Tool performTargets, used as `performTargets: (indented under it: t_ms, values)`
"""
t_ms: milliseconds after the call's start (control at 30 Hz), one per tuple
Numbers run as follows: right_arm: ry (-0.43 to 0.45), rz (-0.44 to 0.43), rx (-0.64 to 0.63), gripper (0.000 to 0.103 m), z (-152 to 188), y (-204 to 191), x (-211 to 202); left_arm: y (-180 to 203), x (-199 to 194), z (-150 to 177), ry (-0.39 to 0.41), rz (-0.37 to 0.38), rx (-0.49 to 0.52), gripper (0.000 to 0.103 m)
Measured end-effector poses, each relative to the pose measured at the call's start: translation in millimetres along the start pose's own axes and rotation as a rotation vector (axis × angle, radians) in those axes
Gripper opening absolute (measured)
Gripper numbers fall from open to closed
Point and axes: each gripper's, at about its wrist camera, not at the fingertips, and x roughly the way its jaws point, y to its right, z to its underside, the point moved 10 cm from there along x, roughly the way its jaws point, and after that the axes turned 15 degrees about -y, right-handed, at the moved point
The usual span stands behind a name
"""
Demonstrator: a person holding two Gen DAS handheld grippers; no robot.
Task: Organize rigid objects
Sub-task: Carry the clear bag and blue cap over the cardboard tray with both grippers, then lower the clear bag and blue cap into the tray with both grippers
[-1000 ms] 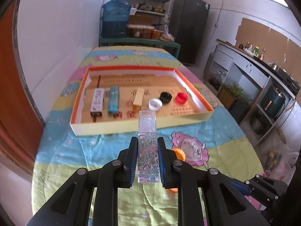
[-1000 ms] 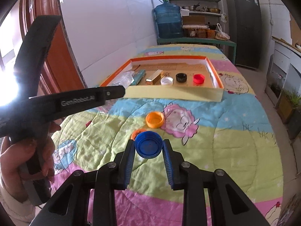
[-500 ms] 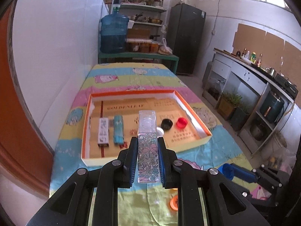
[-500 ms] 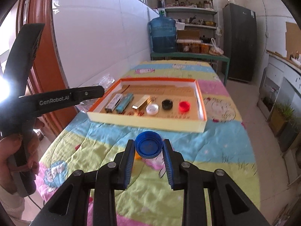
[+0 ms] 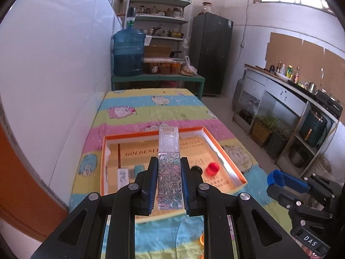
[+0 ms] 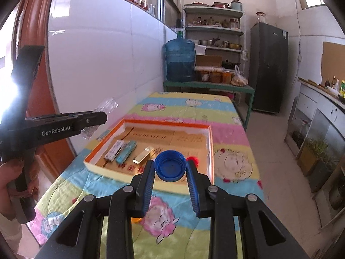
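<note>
Up close, left gripper (image 5: 168, 184): clamped on a clear floral-printed bottle (image 5: 169, 172), bottle upright between the blue pads, clear cap end rising past the fingertips
Right gripper (image 6: 170, 178): closed on a blue bottle cap (image 6: 170, 165), open side of the cap facing the camera, held above the tablecloth
Tablecloth (image 6: 232, 205): striped, cartoon print; an orange cap (image 5: 201, 240) half hidden under the left gripper's frame
Tray (image 6: 212, 151): shallow box with orange rim, lying flat on the cloth just beyond both grippers
Tray, left part: white patterned box (image 6: 114, 147), teal box (image 6: 126, 151) touching beside it, gold box (image 6: 144, 155) a little apart to the right
Tray, right part: black cap (image 5: 196, 169) and red cap (image 5: 212, 169) side by side, near but apart
Beyond the bed: green bench with a blue water jug (image 6: 180, 60)
Far end: shelves of jars, dark fridge (image 6: 268, 67) to the right
</note>
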Motion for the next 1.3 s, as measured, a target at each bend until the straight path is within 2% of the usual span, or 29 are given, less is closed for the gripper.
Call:
performTargets:
  t_ms: [367,533,833,1033,1300]
  values:
    - [0.017,-0.001,0.029,0.030,-38,16,23,-10,42,-30,-0.017,0.023,-0.024,0.020]
    - [0.023,-0.015,0.045,0.030,-52,18,38,-14,66,-32,-0.037,0.038,-0.039,0.020]
    - [0.018,-0.049,0.083,0.030,-73,24,74,-29,107,-28,-0.062,0.021,-0.068,0.020]
    - [-0.005,-0.051,0.088,0.030,-71,26,106,-31,131,-20,-0.100,0.034,-0.066,0.020]
    - [-0.100,-0.059,0.082,0.030,-45,27,144,-35,158,-10,-0.149,0.030,-0.078,0.020]
